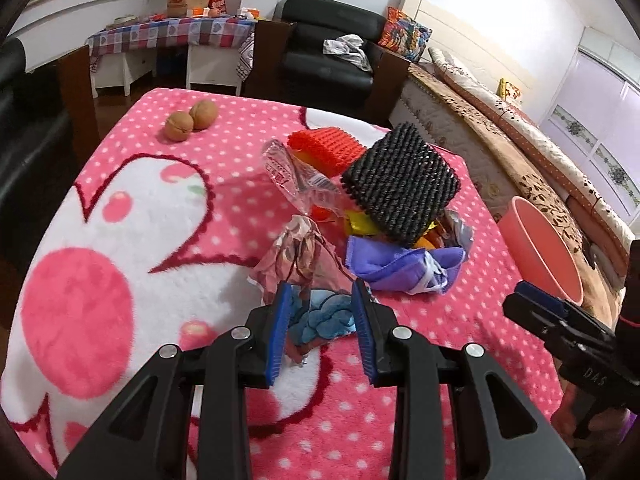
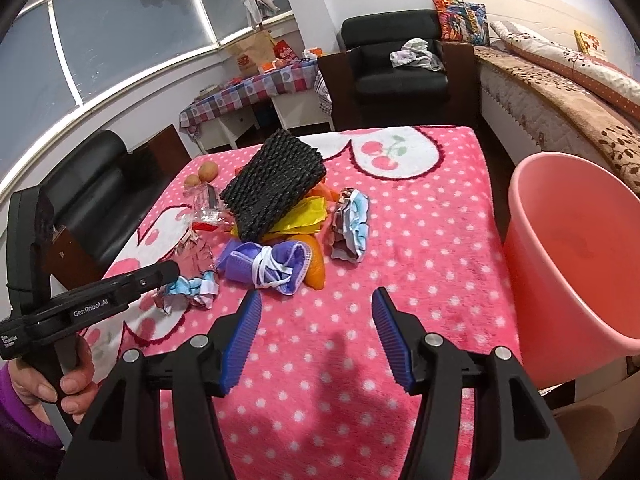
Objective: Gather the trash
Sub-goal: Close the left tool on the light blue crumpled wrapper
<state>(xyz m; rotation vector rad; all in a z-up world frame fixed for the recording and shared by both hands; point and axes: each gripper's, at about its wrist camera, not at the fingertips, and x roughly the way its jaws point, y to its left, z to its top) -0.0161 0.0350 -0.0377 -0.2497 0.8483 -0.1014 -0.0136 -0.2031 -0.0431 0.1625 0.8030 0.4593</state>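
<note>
A heap of trash lies on the pink dotted blanket. My left gripper is open, its blue pads on either side of a crumpled blue wrapper, which also shows in the right wrist view. Behind it lie a crumpled pinkish paper, a purple face mask, a clear plastic wrapper and yellow and orange scraps. My right gripper is open and empty above bare blanket, just short of the purple mask. A pink bucket stands at the table's right edge.
A black mesh pad leans on the heap over an orange one. Two walnuts sit at the far left. Another crumpled wrapper lies right of the heap. A black armchair and a bed stand beyond.
</note>
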